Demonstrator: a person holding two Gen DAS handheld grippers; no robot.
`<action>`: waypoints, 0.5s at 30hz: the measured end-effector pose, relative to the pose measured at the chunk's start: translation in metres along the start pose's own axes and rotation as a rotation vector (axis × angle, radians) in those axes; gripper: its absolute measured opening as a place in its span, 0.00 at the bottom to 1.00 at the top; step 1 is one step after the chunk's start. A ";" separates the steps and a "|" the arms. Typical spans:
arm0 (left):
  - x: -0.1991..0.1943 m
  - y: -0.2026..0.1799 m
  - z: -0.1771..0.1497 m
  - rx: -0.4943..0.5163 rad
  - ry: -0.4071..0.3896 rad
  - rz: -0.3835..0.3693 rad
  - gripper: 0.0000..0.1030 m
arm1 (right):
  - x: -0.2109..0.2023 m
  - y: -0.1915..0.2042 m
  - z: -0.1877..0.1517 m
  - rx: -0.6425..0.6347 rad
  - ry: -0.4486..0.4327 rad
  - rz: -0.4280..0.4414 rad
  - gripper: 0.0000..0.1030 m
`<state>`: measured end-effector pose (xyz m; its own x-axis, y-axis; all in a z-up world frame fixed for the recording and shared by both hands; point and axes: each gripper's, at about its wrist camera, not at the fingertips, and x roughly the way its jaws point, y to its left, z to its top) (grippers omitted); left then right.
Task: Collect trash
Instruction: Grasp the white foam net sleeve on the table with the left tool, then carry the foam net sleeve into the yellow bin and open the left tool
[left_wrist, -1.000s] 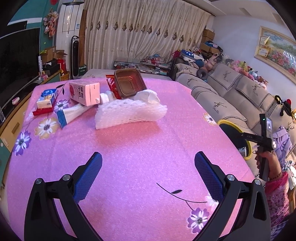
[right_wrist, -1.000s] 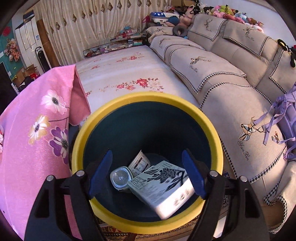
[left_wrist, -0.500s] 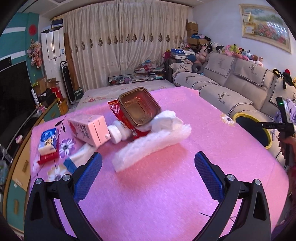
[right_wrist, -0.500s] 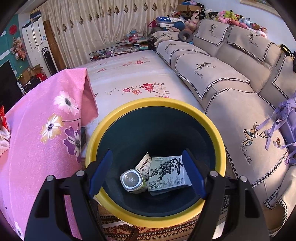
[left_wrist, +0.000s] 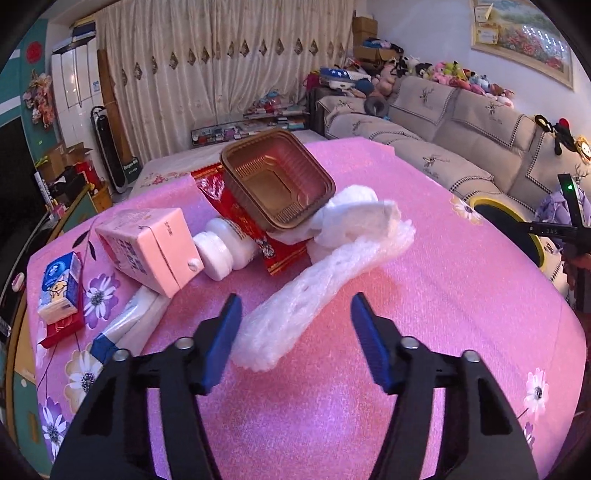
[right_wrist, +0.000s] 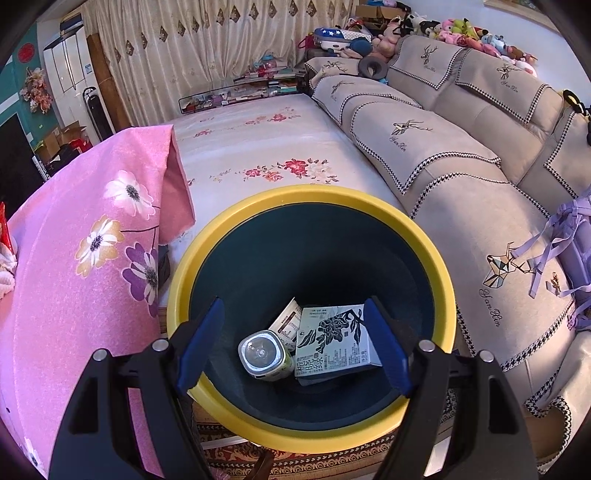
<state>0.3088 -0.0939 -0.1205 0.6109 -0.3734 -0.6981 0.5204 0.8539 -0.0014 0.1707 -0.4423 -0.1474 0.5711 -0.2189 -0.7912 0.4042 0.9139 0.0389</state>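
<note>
In the left wrist view my left gripper (left_wrist: 295, 332) is open, its blue pads on either side of the near end of a white foam net sleeve (left_wrist: 317, 284) on the pink tablecloth (left_wrist: 424, 295). Behind lie a brown plastic tray (left_wrist: 277, 181), a red wrapper (left_wrist: 236, 206), a white bottle (left_wrist: 225, 251), a pink carton (left_wrist: 147, 243) and crumpled white tissue (left_wrist: 351, 206). In the right wrist view my right gripper (right_wrist: 293, 338) is open and empty above the yellow-rimmed bin (right_wrist: 417, 236), which holds a grey carton (right_wrist: 332, 339), a can (right_wrist: 262, 354) and another small pack.
A small blue-and-white carton (left_wrist: 61, 288) and a blue-tipped white packet (left_wrist: 129, 325) lie at the table's left. The bin (left_wrist: 517, 229) stands off the table's right edge beside the sofa (right_wrist: 461, 147). A white flowered surface (right_wrist: 266, 147) lies beyond the bin.
My left gripper moved forward to the foam sleeve, now between its pads. The grey carton dropped from my right gripper and settled in the bin; the right gripper rose slightly.
</note>
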 end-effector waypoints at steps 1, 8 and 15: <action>0.001 0.000 0.000 0.006 0.009 -0.009 0.39 | 0.000 0.001 0.000 -0.002 0.001 0.002 0.71; -0.013 -0.032 -0.011 0.081 0.024 -0.097 0.13 | 0.001 0.008 -0.002 -0.010 0.003 0.021 0.71; -0.054 -0.088 -0.026 0.142 0.012 -0.232 0.13 | -0.005 0.007 -0.003 -0.010 -0.005 0.035 0.71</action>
<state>0.2145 -0.1394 -0.1014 0.4589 -0.5479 -0.6995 0.7243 0.6866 -0.0627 0.1691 -0.4336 -0.1451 0.5882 -0.1879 -0.7866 0.3764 0.9245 0.0606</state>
